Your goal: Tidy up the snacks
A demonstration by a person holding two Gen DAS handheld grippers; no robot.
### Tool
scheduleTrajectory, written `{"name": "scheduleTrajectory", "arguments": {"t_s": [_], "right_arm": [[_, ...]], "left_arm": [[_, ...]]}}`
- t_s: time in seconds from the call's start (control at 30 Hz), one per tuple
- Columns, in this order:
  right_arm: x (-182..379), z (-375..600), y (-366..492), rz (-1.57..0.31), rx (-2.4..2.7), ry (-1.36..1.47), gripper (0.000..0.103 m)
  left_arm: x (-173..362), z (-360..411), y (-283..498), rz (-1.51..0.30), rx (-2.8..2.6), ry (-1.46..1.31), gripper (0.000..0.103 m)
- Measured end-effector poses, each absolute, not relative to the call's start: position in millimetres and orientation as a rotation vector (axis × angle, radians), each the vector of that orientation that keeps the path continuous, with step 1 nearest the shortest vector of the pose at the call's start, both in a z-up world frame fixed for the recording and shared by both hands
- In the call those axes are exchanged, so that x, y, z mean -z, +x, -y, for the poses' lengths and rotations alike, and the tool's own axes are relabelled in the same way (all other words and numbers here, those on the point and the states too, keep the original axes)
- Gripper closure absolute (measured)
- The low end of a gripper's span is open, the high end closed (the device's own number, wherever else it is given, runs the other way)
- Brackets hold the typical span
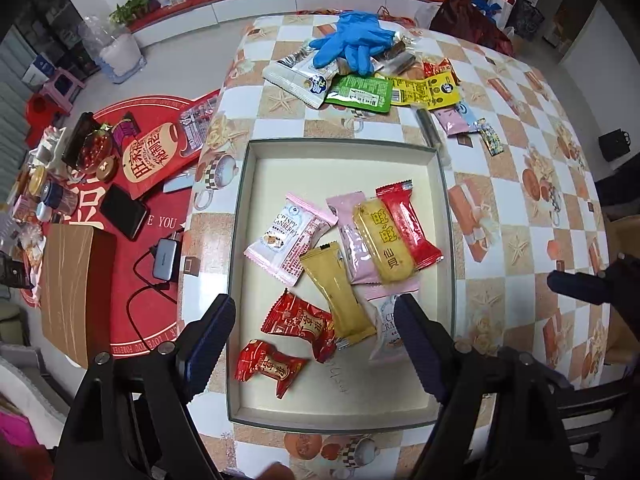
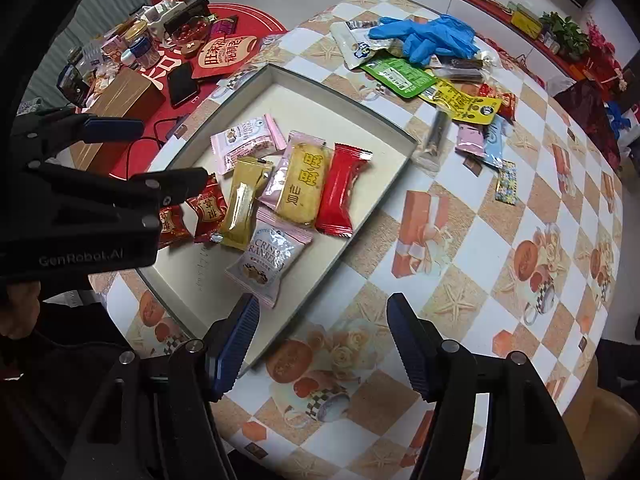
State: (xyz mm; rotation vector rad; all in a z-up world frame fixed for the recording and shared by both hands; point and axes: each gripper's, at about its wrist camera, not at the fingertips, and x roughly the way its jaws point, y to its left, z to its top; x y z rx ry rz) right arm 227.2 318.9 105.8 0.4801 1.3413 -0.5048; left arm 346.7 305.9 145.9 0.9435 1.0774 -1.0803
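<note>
A shallow cream tray on the checkered table holds several wrapped snacks. Among them are two red candies, a gold bar, a yellow rice cracker, a red pack and pink-white cranberry packs. My left gripper hangs open above the tray's near end with nothing between its pads. My right gripper stands open over the tray's edge and the tablecloth, empty. One of its blue pads shows at the right.
Loose snacks lie at the table's far side: a white pack, a green pack, a yellow pack and small pink and blue ones, with blue gloves on top. A red mat with a phone, jars and a brown box lies beside the table.
</note>
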Motion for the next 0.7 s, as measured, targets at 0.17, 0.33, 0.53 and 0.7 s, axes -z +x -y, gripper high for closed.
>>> {"name": "scheduleTrajectory", "arguments": {"t_s": [0.17, 0.33, 0.53, 0.7], "right_arm": [[-110.4, -320.8, 218.1, -1.345, 0.515, 0.475, 0.035], [-112.3, -326.7, 212.2, -1.346, 0.501, 0.463, 0.035], [-113.8, -327.7, 209.5, -1.341, 0.500, 0.459, 0.035], [-111.5, -329.4, 199.1, -1.341, 0.503, 0.482, 0.035]], "left_arm": [[-144.7, -306.2, 349.2, -1.111, 1.064, 0.912, 0.019], [-145.9, -307.2, 346.1, -1.111, 1.056, 0.915, 0.019], [-149.2, -311.1, 343.0, -1.104, 1.049, 0.891, 0.015], [-153.5, -312.8, 327.0, -1.109, 1.087, 0.895, 0.014]]}}
